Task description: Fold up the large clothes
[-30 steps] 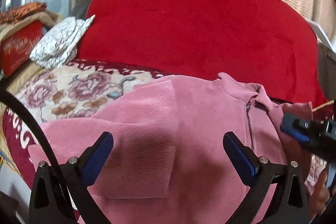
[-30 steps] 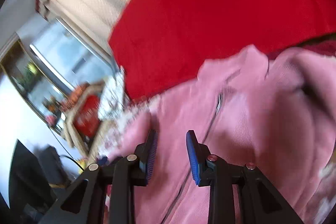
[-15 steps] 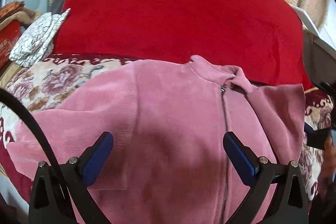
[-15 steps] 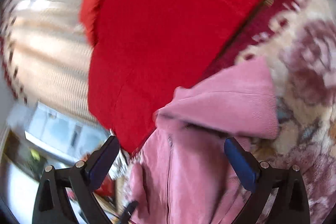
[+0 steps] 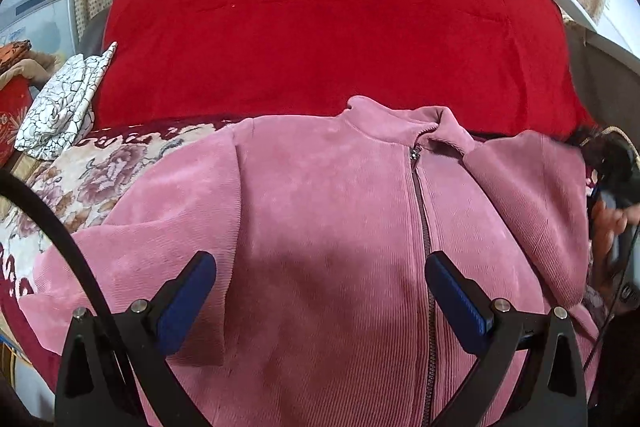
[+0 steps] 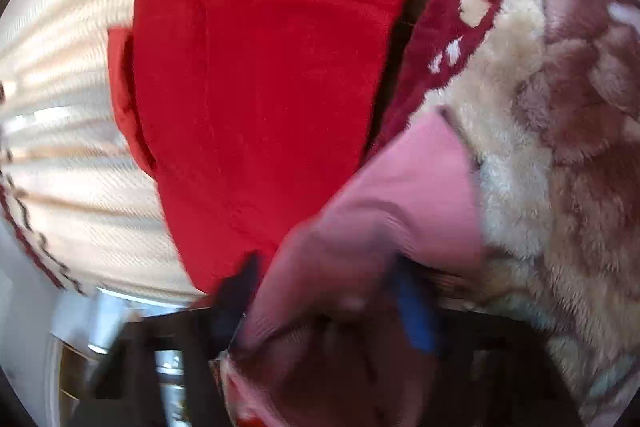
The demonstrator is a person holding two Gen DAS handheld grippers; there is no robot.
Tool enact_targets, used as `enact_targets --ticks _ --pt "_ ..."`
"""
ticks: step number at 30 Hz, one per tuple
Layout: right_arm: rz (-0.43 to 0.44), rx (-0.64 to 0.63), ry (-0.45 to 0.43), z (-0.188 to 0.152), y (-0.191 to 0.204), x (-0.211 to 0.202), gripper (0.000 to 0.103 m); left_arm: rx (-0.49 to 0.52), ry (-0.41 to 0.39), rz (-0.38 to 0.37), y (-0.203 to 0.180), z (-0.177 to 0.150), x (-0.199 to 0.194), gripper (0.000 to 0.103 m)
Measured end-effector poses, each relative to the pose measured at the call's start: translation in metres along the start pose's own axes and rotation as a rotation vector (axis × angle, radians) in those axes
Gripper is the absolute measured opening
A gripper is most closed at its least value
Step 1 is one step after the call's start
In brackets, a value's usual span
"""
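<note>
The pink jacket lies zipped, face up, on the floral blanket, collar near the red quilt. The left gripper hovers wide apart and empty above it. The blurred right-wrist view shows the right gripper, jaws just closing, around the jacket's sleeve.

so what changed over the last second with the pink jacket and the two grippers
The right gripper rolled, swung from the zipper to the jacket's right sleeve, opened wide, and its jaws have just been closing with pink cloth between them. In the left wrist view the pink jacket now sits more centred. The left gripper stayed open above the jacket; the red quilt did not move.
</note>
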State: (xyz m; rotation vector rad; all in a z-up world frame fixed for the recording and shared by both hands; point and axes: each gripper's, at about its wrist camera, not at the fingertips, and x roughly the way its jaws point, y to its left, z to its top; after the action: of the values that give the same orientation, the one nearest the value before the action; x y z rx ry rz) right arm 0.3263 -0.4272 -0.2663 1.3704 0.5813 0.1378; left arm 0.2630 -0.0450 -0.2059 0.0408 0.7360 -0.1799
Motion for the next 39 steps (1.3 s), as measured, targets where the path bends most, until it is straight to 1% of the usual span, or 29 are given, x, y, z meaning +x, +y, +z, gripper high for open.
enact_targets --ticks 2,4,6,8,10,12,13,15,16,18,19,20,21,22,23,24,25,27,29,30,31,32,33,34,35,37,39 --pt "-0.055 -0.021 0.009 -0.008 0.001 0.003 0.035 -0.01 -0.006 -0.005 0.003 0.001 -0.003 0.103" --pt "-0.057 -0.081 -0.007 -0.014 0.016 -0.001 0.033 -0.015 -0.023 0.003 0.006 0.002 -0.007 0.103" --pt "-0.026 -0.178 -0.003 -0.022 0.04 -0.005 0.031 -0.026 -0.035 0.013 0.01 0.003 -0.01 0.103" --pt "0.02 -0.262 0.021 -0.035 0.061 -0.005 0.031 -0.053 -0.052 0.024 0.019 0.006 -0.014 0.103" --pt "0.071 -0.326 0.097 -0.055 0.076 0.008 0.031 -0.093 -0.069 0.035 0.03 0.008 -0.019 0.103" --pt "0.079 -0.361 0.193 -0.08 0.084 0.028 0.031 -0.142 -0.087 0.053 0.045 0.01 -0.024 0.103" --pt "0.058 -0.379 0.243 -0.095 0.085 0.041 0.031 -0.158 -0.091 0.059 0.051 0.01 -0.025 0.103" --pt "-0.031 -0.422 0.323 -0.118 0.084 0.063 0.031 -0.192 -0.084 0.072 0.063 0.009 -0.026 0.103" --pt "-0.046 -0.438 0.349 -0.125 0.086 0.069 0.031 -0.206 -0.08 0.072 0.068 0.009 -0.025 0.103" --pt "-0.024 -0.447 0.349 -0.128 0.096 0.062 0.034 -0.224 -0.077 0.049 0.072 0.009 -0.024 0.103" --pt "-0.017 -0.438 0.332 -0.124 0.102 0.052 0.037 -0.224 -0.077 0.037 0.072 0.009 -0.022 0.103" --pt "-0.008 -0.427 0.318 -0.118 0.107 0.044 0.047 -0.217 -0.077 0.017 0.07 0.009 -0.021 0.103" --pt "0.012 -0.404 0.295 -0.109 0.11 0.031 0.086 -0.211 -0.075 0.0 0.067 0.01 -0.021 0.103" --pt "0.031 -0.373 0.252 -0.101 0.105 0.012 0.103 -0.2 -0.068 -0.029 0.063 0.01 -0.02 0.103" --pt "0.065 -0.325 0.153 -0.089 0.101 -0.012 0.103 -0.186 -0.058 -0.064 0.057 0.01 -0.019 0.103" --pt "0.096 -0.296 0.093 -0.082 0.1 -0.027 0.103 -0.172 -0.043 -0.101 0.05 0.01 -0.018 0.103" --pt "0.117 -0.267 0.052 -0.074 0.093 -0.041 0.103 -0.163 -0.028 -0.124 0.044 0.01 -0.018 0.103" --pt "0.143 -0.202 0.016 -0.046 0.082 -0.058 0.103 -0.15 0.009 -0.178 0.026 0.015 -0.016 0.103" --pt "0.148 -0.122 -0.007 -0.027 0.065 -0.069 0.103 -0.131 0.039 -0.221 0.004 0.026 -0.016 0.103" --pt "0.143 -0.068 -0.012 -0.02 0.054 -0.071 0.103 -0.104 0.05 -0.236 -0.01 0.035 -0.016 0.103" --pt "0.149 -0.014 -0.01 -0.014 0.043 -0.072 0.103 -0.062 0.066 -0.247 -0.025 0.045 -0.013 0.103" --pt "0.152 0.035 -0.006 -0.011 0.033 -0.072 0.103 -0.005 0.104 -0.257 -0.046 0.059 -0.007 0.103" --pt "0.147 0.071 -0.002 -0.008 0.027 -0.071 0.103 0.03 0.126 -0.264 -0.061 0.068 -0.001 0.103" --pt "0.15 0.097 0.004 -0.002 0.016 -0.079 0.103 0.059 0.139 -0.274 -0.075 0.075 0.004 0.103" --pt "0.157 0.118 0.014 -0.001 0.012 -0.078 0.103 0.094 0.152 -0.285 -0.092 0.085 0.013 0.103" --pt "0.155 0.144 0.042 0.003 0.008 -0.075 0.103 0.138 0.177 -0.285 -0.113 0.093 0.027 0.103" --pt "0.157 0.159 0.056 0.0 0.004 -0.07 0.103 0.176 0.239 -0.311 -0.134 0.1 0.05 0.103"
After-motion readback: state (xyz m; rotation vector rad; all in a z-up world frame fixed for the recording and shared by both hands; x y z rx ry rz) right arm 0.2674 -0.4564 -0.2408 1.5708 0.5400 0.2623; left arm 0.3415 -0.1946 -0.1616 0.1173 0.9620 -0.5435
